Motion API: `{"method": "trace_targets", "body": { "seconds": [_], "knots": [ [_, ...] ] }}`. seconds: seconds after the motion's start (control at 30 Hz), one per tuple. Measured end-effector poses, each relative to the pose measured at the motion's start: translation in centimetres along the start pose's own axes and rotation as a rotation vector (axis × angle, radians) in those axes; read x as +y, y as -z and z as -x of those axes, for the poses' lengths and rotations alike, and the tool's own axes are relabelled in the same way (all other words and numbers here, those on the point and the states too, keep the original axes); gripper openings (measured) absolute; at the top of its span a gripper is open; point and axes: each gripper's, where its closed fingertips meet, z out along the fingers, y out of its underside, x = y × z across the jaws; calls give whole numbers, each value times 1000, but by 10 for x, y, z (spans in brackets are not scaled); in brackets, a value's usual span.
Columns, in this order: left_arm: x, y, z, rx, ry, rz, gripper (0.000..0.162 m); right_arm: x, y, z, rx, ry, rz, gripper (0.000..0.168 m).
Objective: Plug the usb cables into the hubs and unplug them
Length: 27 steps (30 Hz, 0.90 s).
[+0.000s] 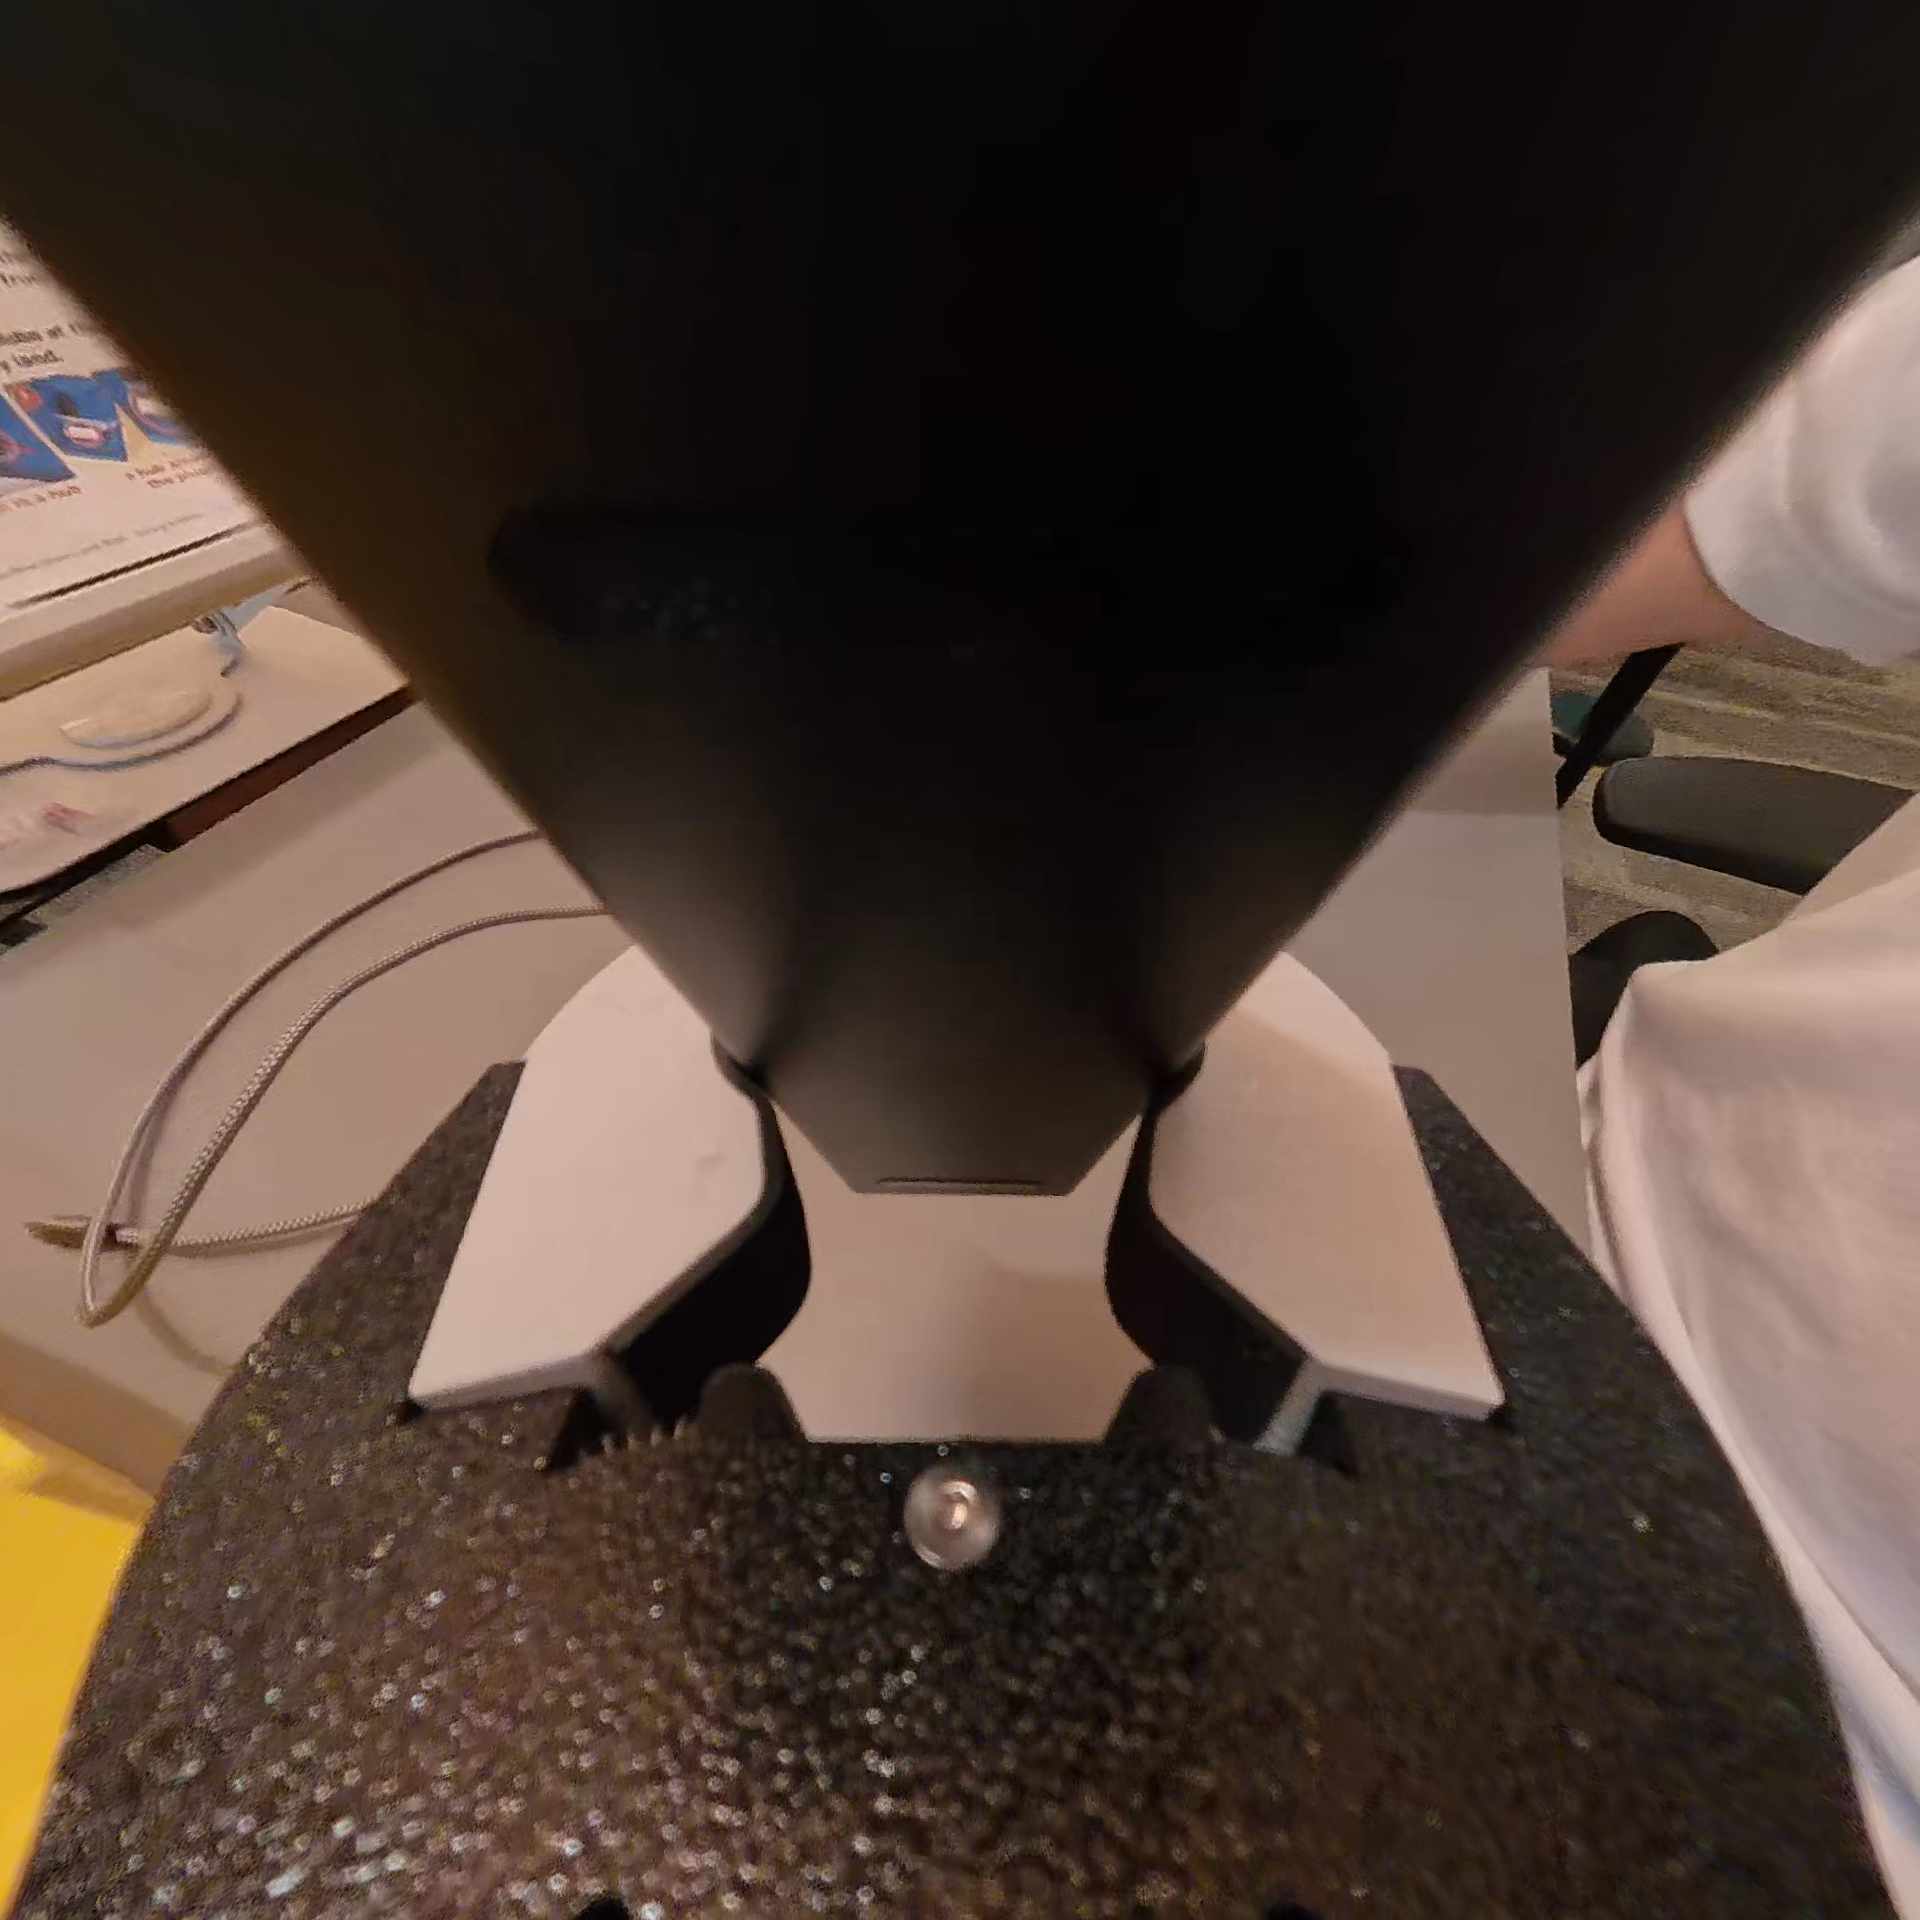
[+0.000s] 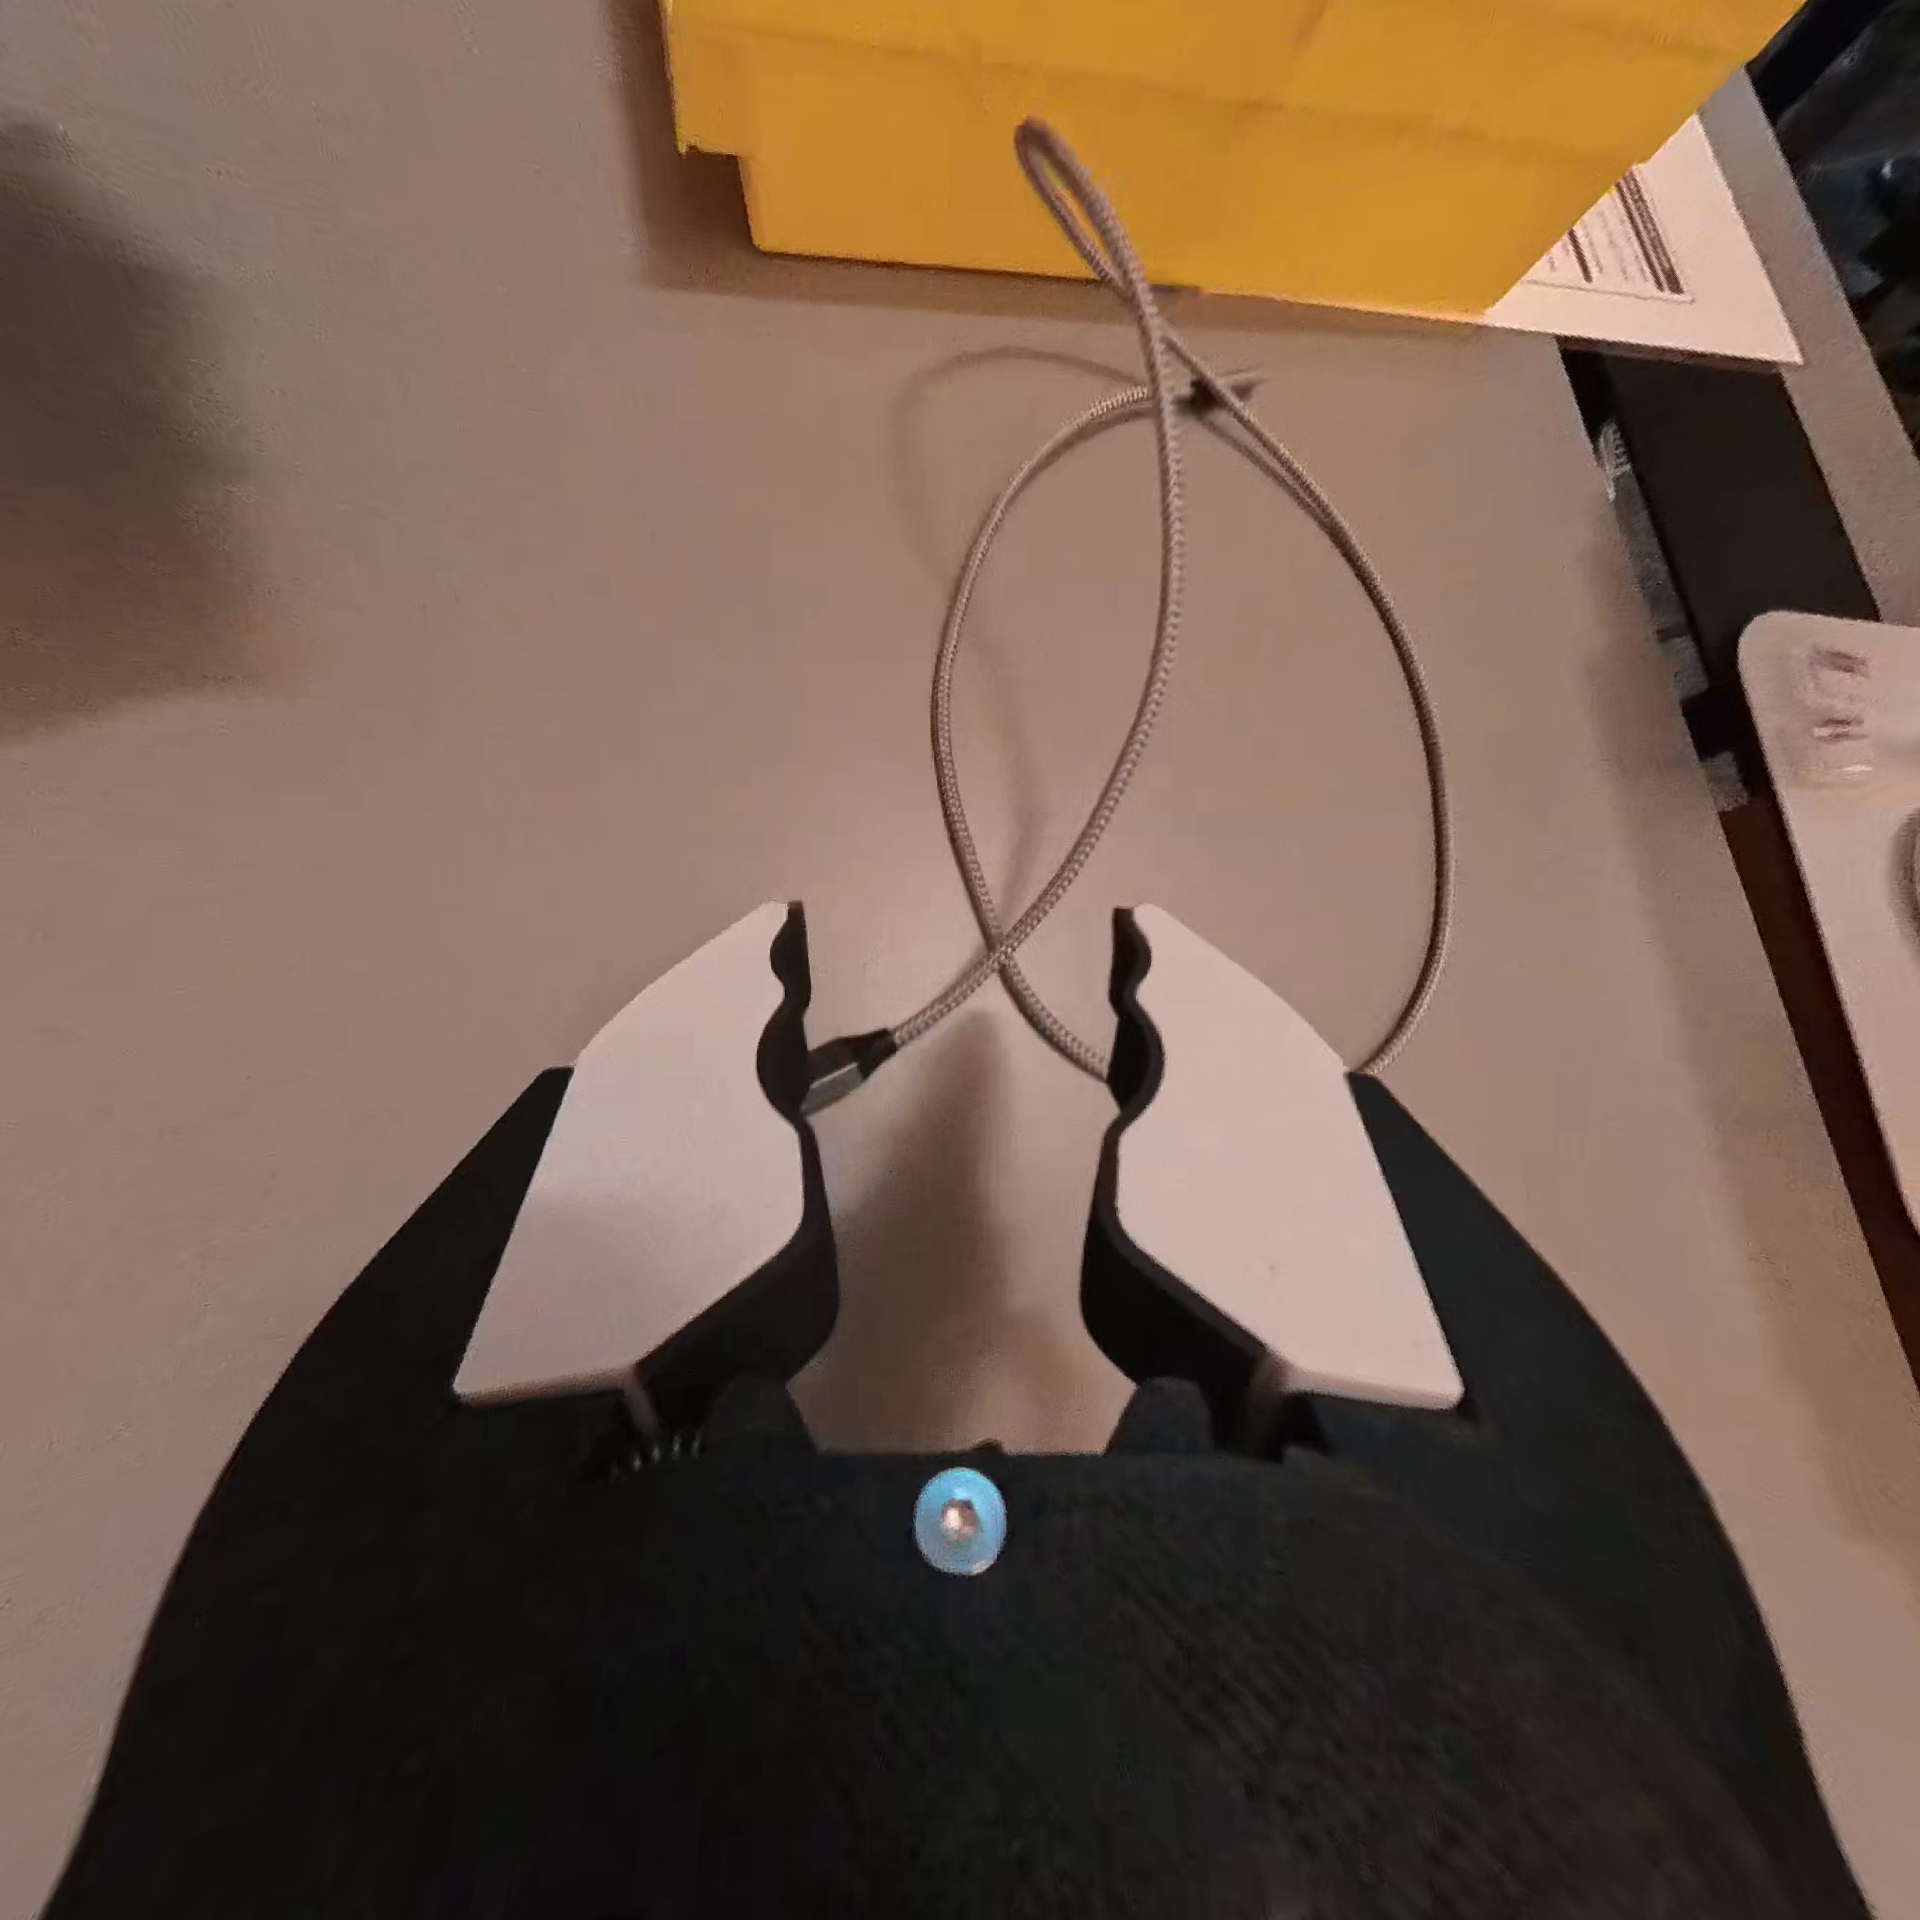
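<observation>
Nothing is plugged yet, we judge: our left gripper (image 1: 961,1143) pinches the black hub (image 1: 935,623) above the table (image 2: 468,623). Our right gripper (image 2: 956,935) is spread around the braided usb cable (image 2: 1164,623) — its plug (image 2: 844,1070) touching the left finger — not yet grasped.

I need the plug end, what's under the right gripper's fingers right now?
Under the open right gripper lies the braided grey cable on the beige table. Its metal plug sits by one finger, partly covered, so its tip is hidden.

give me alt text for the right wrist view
Open right tongs hover over a beige table, straddling a braided grey USB cable whose plug lies beside one finger. A yellow bin sits beyond.
</observation>
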Motion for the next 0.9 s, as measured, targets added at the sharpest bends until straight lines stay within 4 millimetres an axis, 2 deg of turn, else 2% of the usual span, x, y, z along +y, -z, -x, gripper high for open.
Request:
{"method": "trace_targets", "body": {
  "seconds": [0.07,0.13,0.23,0.3,0.4,0.47,0.53,0.73,0.83,0.9],
  "knots": [
    [3,2,1,1,17,-7,70,0,-11,-5,-11,18,-1,56],
    [6,3,0,13,36,-17,71,9,-23,-14,-18,-13,63,57],
    [9,4,0,24,48,-19,71,18,-36,-9,-140,-93,117,54],
    [12,4,0,26,47,-10,71,30,-40,-9,-177,-88,186,47],
    [16,6,0,34,54,-6,71,29,-42,-14,-196,-90,167,31],
    [17,7,1,37,66,-14,70,29,-42,-16,-202,-92,170,14],
    [18,7,2,40,77,-26,70,29,-42,-13,-234,-106,192,4],
    [15,7,1,50,90,-54,71,31,-37,-5,-206,22,267,4],
    [17,10,0,46,88,-54,71,18,-20,-5,-160,51,209,4],
    [17,13,0,43,99,-60,71,2,2,-13,-111,50,145,4]
  ]
}}
